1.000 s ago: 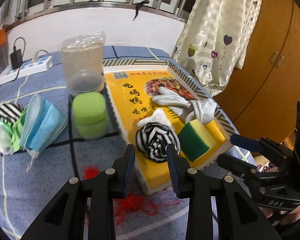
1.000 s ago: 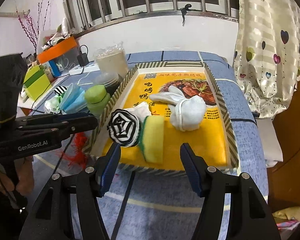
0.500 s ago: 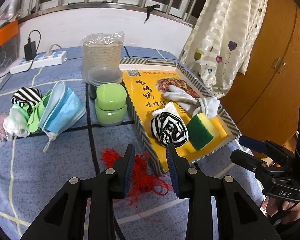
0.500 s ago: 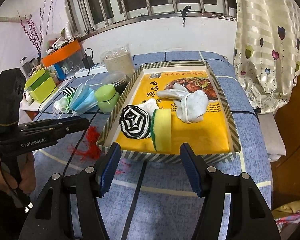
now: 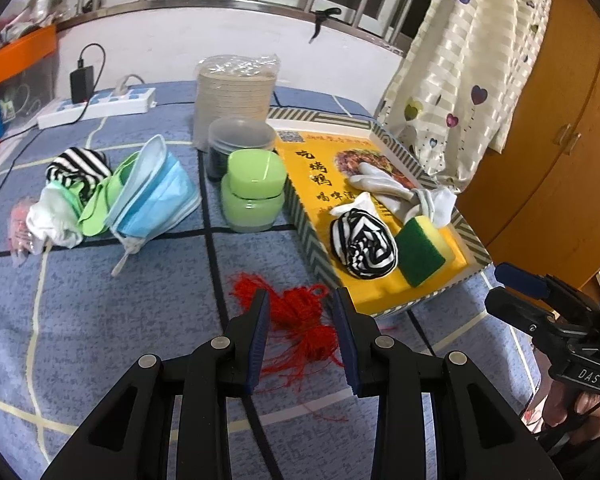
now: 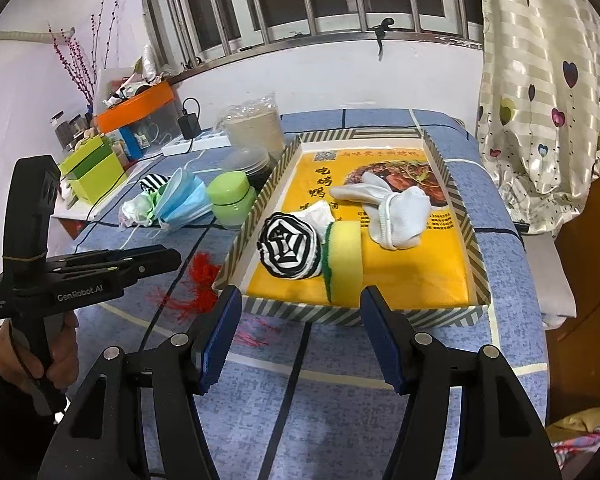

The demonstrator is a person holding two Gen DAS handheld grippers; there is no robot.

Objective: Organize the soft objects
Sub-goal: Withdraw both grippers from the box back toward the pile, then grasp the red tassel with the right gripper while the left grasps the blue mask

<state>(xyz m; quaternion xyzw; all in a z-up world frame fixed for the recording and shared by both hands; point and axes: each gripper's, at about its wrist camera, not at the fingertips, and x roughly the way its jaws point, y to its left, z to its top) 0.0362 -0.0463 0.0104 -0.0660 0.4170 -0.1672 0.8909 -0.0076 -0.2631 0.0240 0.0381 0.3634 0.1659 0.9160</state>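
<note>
A striped-rim tray (image 5: pixel 312 236) (image 6: pixel 340 314) with a yellow floor holds a rolled black-and-white striped sock (image 5: pixel 363 243) (image 6: pixel 290 249), a green-and-yellow sponge (image 5: pixel 424 249) (image 6: pixel 345 262), a white glove (image 5: pixel 384 186) and white socks (image 6: pixel 400 214). A red tassel (image 5: pixel 300 320) (image 6: pixel 198 280) lies on the blue cloth left of the tray. My left gripper (image 5: pixel 300 316) hangs open over the tassel, its pads apart from it. A second striped sock (image 5: pixel 78 168), green and white cloths and blue face masks (image 5: pixel 156 192) (image 6: pixel 184 200) lie further left. My right gripper (image 6: pixel 300 320) stands open and empty before the tray's near rim.
A green jar (image 5: pixel 254 194) and stacked clear containers (image 5: pixel 234 96) stand beside the tray's left wall. A power strip (image 5: pixel 96 108) with a charger lies at the back. A curtain and a wooden cupboard (image 5: pixel 548 120) are to the right. A hand (image 6: pixel 56 356) holds the left gripper's handle.
My left gripper has drawn back and to the left, from over the striped sock in the tray to over the red tassel. The right gripper has pulled back slightly.
</note>
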